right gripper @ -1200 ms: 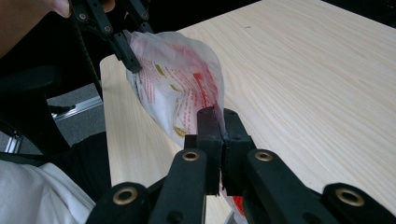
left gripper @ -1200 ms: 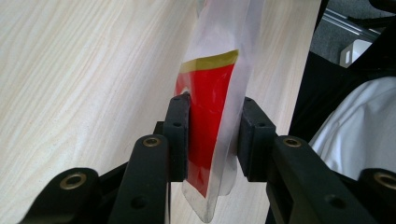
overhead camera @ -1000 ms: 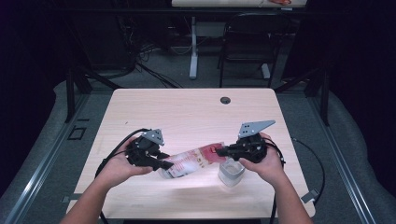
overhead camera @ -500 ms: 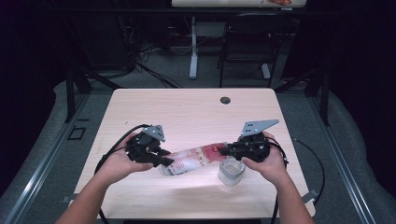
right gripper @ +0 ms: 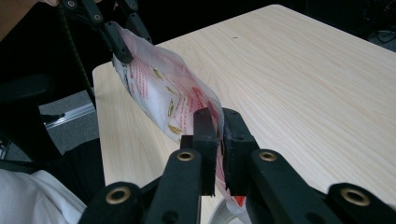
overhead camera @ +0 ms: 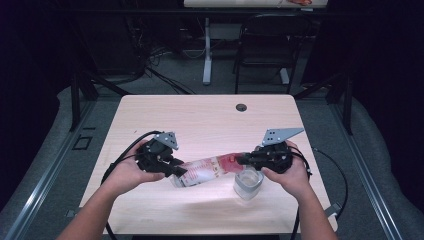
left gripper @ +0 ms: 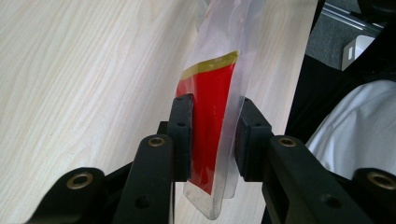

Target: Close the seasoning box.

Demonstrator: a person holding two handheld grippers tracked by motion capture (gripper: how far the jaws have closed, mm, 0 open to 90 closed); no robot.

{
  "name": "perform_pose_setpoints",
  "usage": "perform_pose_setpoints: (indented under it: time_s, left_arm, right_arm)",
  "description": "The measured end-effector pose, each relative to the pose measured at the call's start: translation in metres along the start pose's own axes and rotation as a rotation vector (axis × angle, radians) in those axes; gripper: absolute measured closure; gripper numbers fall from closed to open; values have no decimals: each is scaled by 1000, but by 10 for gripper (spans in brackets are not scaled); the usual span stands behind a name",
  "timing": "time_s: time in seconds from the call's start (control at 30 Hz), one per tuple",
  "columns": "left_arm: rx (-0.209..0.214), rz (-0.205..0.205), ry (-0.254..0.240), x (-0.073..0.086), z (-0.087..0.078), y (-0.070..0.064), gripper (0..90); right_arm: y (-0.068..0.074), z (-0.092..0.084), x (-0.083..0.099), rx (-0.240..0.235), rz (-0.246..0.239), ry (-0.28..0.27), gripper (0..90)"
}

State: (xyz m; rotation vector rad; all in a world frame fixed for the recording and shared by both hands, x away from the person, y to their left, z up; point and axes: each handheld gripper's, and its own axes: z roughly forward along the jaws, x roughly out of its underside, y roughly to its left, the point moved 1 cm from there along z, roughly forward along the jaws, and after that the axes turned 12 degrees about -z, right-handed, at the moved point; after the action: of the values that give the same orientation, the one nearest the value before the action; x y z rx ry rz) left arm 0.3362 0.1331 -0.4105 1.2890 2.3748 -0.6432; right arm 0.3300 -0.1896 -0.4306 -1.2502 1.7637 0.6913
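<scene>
A red and white plastic pouch (overhead camera: 207,170) hangs stretched between my two grippers, low over the table. My left gripper (overhead camera: 176,171) is shut on its clear-edged end; in the left gripper view the pads (left gripper: 184,135) press the pouch (left gripper: 210,102) from both sides, after closing a little. My right gripper (overhead camera: 241,160) pinches the other end, its jaws just having closed further with the pouch (right gripper: 159,88) between them (right gripper: 219,140). In the right gripper view the left gripper (right gripper: 119,42) shows farther off. A clear glass (overhead camera: 247,182) stands on the table under the right gripper.
The light wooden table (overhead camera: 200,120) has a small round cable hole (overhead camera: 241,107) near its far edge. A dark chair (overhead camera: 260,45) and a white table leg (overhead camera: 207,50) stand beyond it. The person's forearms come in from the near edge.
Both hands have barely shifted. The pouch stays stretched between the two grippers above the glass.
</scene>
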Motion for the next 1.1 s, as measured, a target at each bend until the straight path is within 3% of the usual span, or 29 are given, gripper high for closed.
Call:
perform_pose_setpoints:
  time_s: [1.1]
  left_arm:
    - [-9, 27, 9, -21, -11, -5, 734]
  right_arm:
    - [-6, -6, 5, 6, 19, -1, 879]
